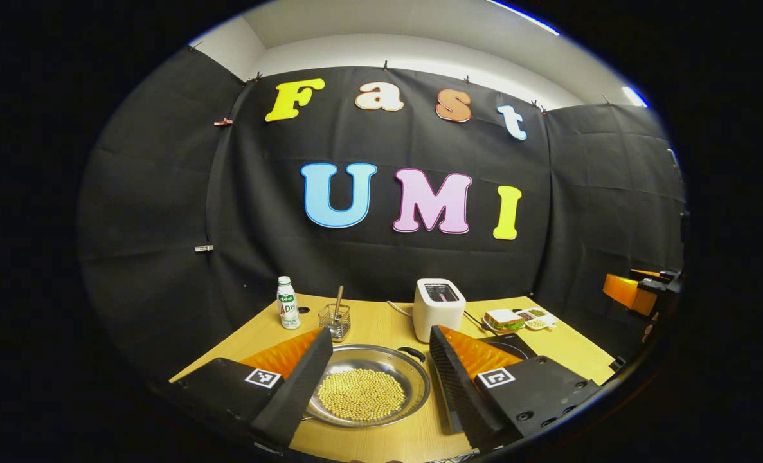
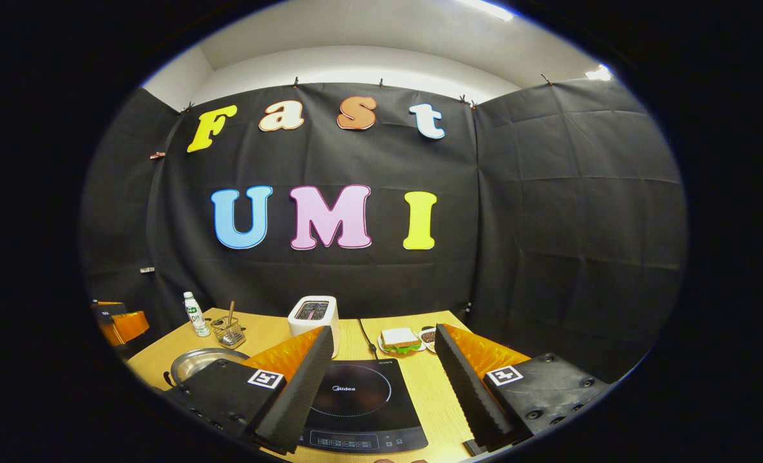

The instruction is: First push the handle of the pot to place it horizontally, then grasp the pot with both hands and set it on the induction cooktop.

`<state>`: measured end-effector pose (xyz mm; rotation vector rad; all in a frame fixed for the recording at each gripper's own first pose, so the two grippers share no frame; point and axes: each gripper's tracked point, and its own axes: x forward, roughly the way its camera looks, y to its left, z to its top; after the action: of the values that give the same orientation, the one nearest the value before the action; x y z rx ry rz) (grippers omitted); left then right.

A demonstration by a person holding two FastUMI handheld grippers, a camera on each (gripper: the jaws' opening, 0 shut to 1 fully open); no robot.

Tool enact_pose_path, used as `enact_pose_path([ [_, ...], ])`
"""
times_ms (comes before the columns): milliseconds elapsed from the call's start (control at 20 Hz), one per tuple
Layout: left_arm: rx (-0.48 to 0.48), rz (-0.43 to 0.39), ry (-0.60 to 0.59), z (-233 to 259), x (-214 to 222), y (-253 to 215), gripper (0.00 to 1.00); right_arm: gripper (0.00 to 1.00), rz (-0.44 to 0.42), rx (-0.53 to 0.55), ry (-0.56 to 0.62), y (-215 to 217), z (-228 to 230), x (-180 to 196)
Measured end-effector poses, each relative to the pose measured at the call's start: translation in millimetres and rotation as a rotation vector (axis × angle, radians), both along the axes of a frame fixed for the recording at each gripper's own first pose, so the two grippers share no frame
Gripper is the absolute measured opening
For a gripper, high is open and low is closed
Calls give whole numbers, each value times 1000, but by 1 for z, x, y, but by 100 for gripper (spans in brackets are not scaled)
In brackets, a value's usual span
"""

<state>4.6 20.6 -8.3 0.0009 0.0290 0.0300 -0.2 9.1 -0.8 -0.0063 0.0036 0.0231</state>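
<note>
A shallow metal pot (image 1: 413,379) holding yellow beans sits on the wooden table (image 1: 381,325), low between my left gripper's fingers. A short black handle (image 1: 412,353) lies at its far right rim. My left gripper (image 1: 381,332) hovers open above the pot's near side, touching nothing. The black induction cooktop (image 2: 355,399) lies flat under my right gripper (image 2: 384,331), which is open and holds nothing. The cooktop's corner (image 1: 516,347) shows right of the pot, and the pot's rim (image 2: 204,361) shows left of the cooktop. Each gripper shows at the edge of the other's view: the right (image 1: 638,292), the left (image 2: 121,325).
A white toaster (image 1: 439,308) stands behind the pot and cooktop. At the table's back left are a small bottle (image 1: 287,302) and a wire basket (image 1: 335,320) with a utensil. A sandwich (image 2: 399,339) on a plate sits at the back right.
</note>
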Motion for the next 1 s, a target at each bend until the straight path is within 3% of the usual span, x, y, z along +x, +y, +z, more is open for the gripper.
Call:
enact_pose_path([
  [400,21,6,-4,3,4,5,95,94,12,1,-2,5,2,2],
  [500,20,8,0,3,4,6,95,99,12,0,-2,4,1,2],
  [550,21,8,4,1,5,7,95,94,13,0,-1,5,1,1],
  [600,24,8,8,1,5,8,95,98,14,0,1,6,0,3],
  [700,30,9,18,0,7,12,92,98,15,-1,5,6,-1,4],
  [1000,16,12,73,-9,15,34,95,99,23,1,16,11,-5,6],
])
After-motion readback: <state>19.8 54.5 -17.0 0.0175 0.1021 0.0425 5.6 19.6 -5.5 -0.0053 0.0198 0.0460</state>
